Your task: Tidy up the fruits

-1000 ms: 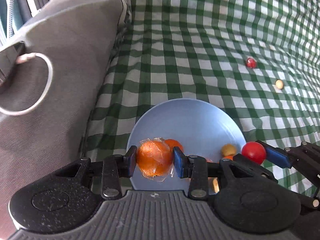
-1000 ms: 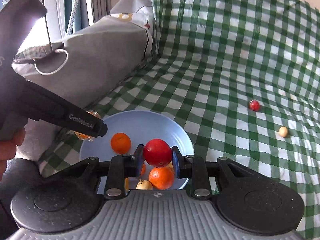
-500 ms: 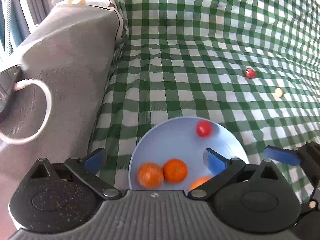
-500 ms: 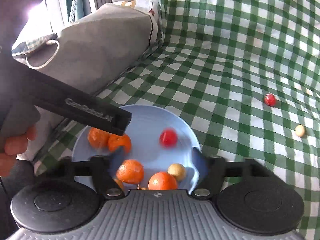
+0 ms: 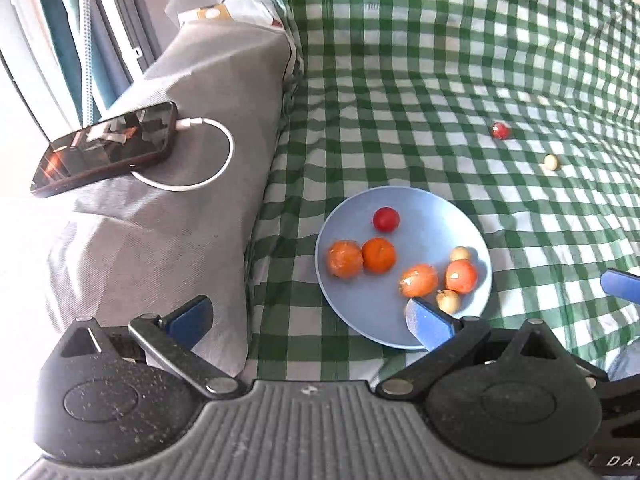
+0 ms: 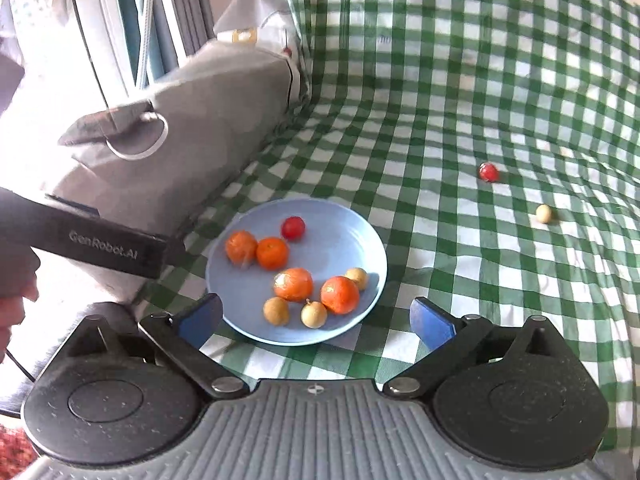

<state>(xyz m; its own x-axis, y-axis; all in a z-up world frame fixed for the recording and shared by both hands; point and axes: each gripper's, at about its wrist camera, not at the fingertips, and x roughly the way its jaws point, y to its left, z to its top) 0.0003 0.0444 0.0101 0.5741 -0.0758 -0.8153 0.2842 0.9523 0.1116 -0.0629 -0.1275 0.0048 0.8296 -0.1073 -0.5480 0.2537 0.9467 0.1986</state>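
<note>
The left tool (image 6: 92, 246), seen from the right wrist, carries "GenRobot.AI" along its black side; nothing else reads clearly.

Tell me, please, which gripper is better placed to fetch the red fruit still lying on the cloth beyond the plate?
Right, probably. Both the left gripper and the right gripper are open and empty, but the right one sits nearer the red fruit.

Plate (image 6: 360, 240): smooth, pale blue, faint sheen. Cloth (image 6: 440, 112): green-white checked fabric, creased, matt. Cushion (image 5: 180, 220): grey woven fabric, matt. Phone (image 5: 108, 148): glossy, reflective screen. Cable (image 5: 224, 148): smooth white plastic. Oranges (image 6: 272, 253): some showed shiny clear wrap. Left gripper (image 5: 308, 320), right gripper (image 6: 316, 320): speckled matt black plastic, blue pads (image 6: 432, 324), metal rivets.
</note>
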